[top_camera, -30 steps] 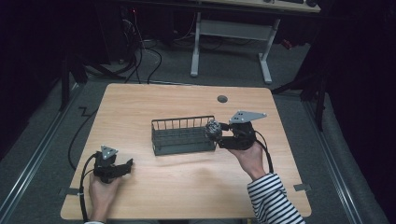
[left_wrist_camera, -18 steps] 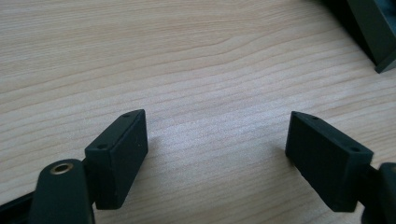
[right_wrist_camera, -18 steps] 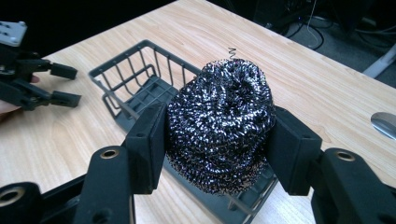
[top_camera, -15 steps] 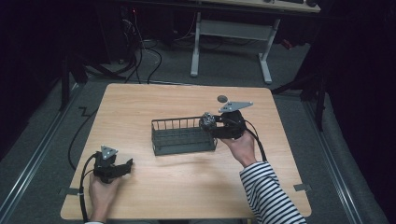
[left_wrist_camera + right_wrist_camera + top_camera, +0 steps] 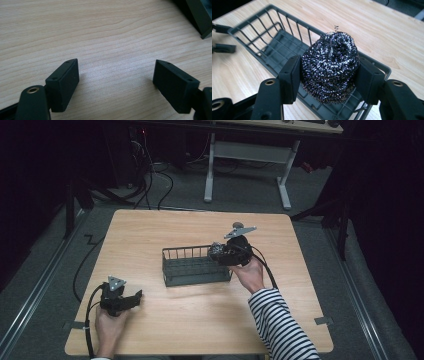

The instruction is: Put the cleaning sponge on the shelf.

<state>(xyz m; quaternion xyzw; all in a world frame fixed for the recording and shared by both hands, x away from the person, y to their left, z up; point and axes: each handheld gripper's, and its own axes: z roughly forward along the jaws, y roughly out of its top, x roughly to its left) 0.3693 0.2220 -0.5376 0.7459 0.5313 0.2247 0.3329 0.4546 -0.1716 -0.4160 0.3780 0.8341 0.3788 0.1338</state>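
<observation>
Room, high view: dark surroundings, grey floor, cables (image 5: 150, 180) trailing on it beyond the far edge of the desk (image 5: 200, 320), and a white-legged table frame (image 5: 247, 160) farther back.
Desk, high view: pale wood top; a grey wire basket (image 5: 195, 266) sits near its middle, long side roughly parallel to the near edge.
Your left gripper (image 5: 134, 297), high view: held low near the near-left corner of the desk, well apart from the basket, its cable looping off the near edge.
Your right gripper (image 5: 216, 252), high view: raised at the basket's right end, a steel wool scourer (image 5: 217, 251) between its jaws; your striped sleeve (image 5: 280, 325) comes in from the near edge.
Left gripper view: your left gripper (image 5: 116, 75) has its jaws spread wide over bare wood grain, nothing between them; a grey corner of the basket (image 5: 203, 15) shows at upper right.
Right gripper view: your right gripper (image 5: 328, 72) has both jaws pressed against the sides of the scourer (image 5: 329, 65), a coiled metal ball held just above the basket's (image 5: 274, 42) near end rim, whether touching it you cannot tell; the basket floor beyond lies bare.
</observation>
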